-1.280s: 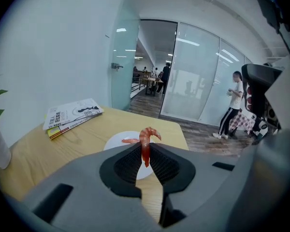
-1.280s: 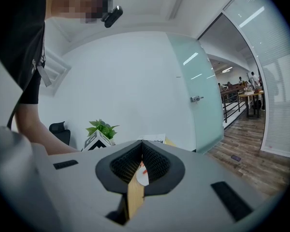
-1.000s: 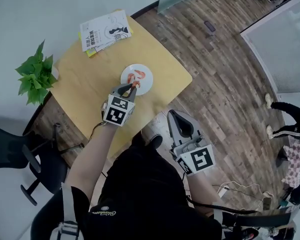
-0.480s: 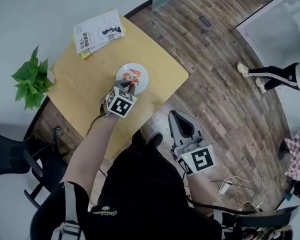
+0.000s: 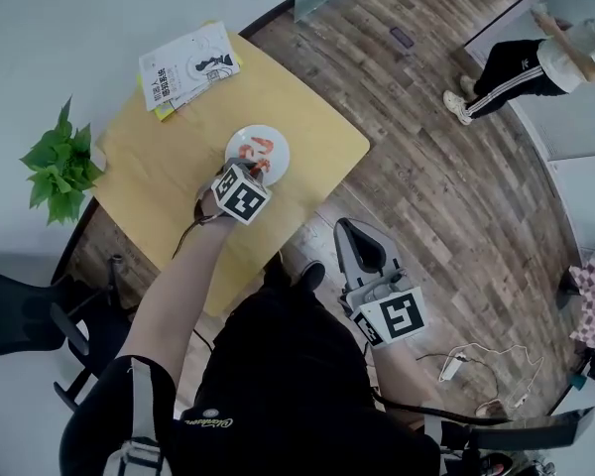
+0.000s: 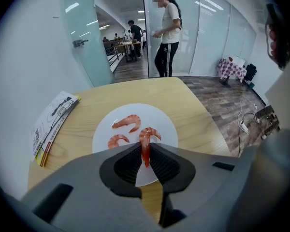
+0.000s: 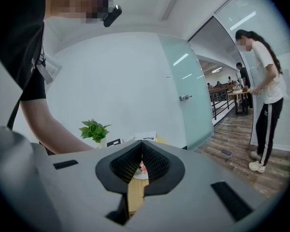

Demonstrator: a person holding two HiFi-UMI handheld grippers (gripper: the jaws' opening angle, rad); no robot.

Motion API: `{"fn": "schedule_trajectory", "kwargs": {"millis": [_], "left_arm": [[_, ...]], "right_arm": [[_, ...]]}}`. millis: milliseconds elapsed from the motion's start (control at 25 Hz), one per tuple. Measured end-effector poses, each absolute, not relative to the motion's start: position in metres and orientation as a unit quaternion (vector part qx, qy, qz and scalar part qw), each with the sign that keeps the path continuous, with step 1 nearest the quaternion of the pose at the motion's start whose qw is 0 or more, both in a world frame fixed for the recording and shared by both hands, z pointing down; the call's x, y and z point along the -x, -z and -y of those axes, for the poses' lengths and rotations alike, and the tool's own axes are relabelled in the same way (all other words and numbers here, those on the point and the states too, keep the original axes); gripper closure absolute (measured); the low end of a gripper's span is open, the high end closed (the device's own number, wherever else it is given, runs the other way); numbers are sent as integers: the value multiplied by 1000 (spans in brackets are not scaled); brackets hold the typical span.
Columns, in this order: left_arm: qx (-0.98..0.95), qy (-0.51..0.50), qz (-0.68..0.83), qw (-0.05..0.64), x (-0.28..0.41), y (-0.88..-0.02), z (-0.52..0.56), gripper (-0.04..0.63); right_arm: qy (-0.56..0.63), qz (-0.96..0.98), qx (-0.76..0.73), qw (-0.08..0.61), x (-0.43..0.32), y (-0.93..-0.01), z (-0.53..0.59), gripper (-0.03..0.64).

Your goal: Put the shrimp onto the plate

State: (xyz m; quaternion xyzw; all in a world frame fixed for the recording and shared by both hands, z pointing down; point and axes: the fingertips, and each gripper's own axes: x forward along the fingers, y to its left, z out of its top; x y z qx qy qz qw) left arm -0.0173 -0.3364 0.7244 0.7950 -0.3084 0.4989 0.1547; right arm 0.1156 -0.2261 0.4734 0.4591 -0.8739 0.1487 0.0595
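Note:
A white plate (image 6: 154, 124) (image 5: 269, 157) lies on the yellow wooden table (image 5: 297, 117). Two orange shrimp (image 6: 127, 122) rest on it. My left gripper (image 6: 145, 153) (image 5: 248, 167) hangs over the plate's near edge, shut on the tail of a third shrimp (image 6: 147, 138) whose curled body pokes out above the plate. My right gripper (image 7: 142, 159) (image 5: 357, 238) stays off the table near the person's body; its jaws are closed together with nothing between them.
A booklet (image 5: 186, 62) (image 6: 50, 117) lies at the table's far corner and a potted green plant (image 5: 61, 162) (image 7: 94, 130) stands at its left edge. A black chair (image 5: 40, 315) sits left of the table. A person (image 6: 165, 30) (image 7: 263, 100) stands on the wood floor beyond.
My left gripper has moved forward with the shrimp, from the plate's near side to over its edge. A person has walked into the top right. The right gripper has stayed put.

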Motion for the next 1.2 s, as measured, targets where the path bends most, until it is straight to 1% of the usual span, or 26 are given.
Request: {"fn": "schedule_trajectory", "kwargs": {"millis": [320,1040,1200], "left_arm": [[-790,-507,302,164,16,-731,338,537],[-796,-509,291,151,16,-729,340,507],[-794,-505,297,163,18,-729,342,505]], "right_arm": [[-154,874,-458,59,-116,-475,223,612],[-154,873,-458,62,-116,-476,219,612],[-155,874,-456,61,-114,-476,220,612]]}}
